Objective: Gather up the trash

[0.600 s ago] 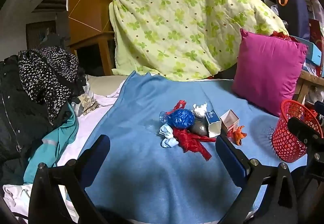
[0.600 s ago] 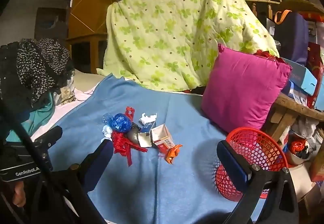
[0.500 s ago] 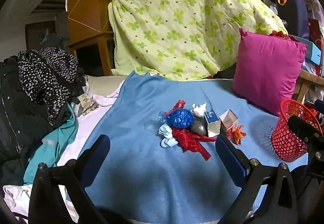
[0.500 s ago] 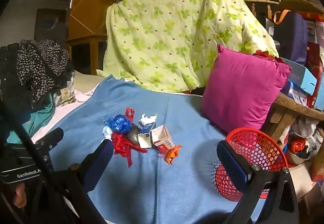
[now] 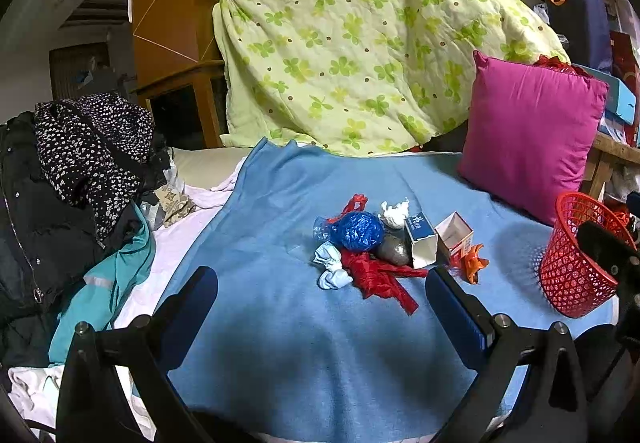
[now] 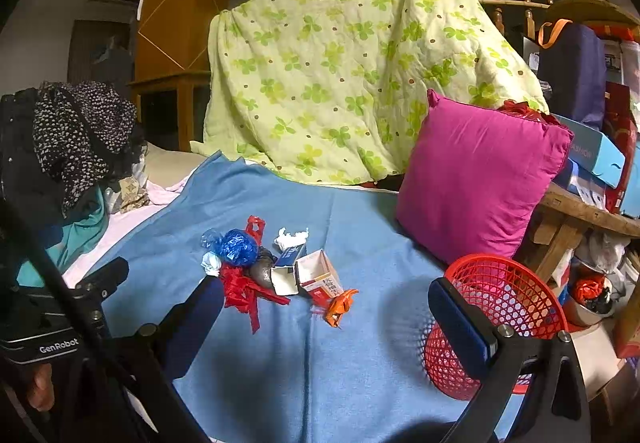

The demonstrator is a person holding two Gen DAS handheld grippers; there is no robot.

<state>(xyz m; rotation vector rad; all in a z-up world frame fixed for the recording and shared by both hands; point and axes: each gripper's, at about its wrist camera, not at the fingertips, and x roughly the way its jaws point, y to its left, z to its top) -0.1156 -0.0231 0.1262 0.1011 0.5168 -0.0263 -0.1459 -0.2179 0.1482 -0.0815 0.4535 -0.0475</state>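
A pile of trash lies on the blue blanket (image 5: 280,323): a blue crumpled bag (image 5: 356,231), a red plastic bag (image 5: 376,277), a pale blue wad (image 5: 330,271), white tissue (image 5: 394,211), a blue-white carton (image 5: 420,243), a small red-white box (image 5: 456,235) and an orange scrap (image 5: 470,263). The pile also shows in the right wrist view (image 6: 280,267). A red mesh basket (image 6: 496,319) stands at the blanket's right edge. My left gripper (image 5: 320,307) is open and empty, short of the pile. My right gripper (image 6: 324,319) is open and empty, near the basket.
A magenta pillow (image 5: 528,131) leans behind the basket. A green clover quilt (image 5: 360,43) hangs at the back. Dark clothes (image 5: 72,171) are heaped at the left. Boxes and bags (image 6: 592,155) crowd a wooden bench at the right.
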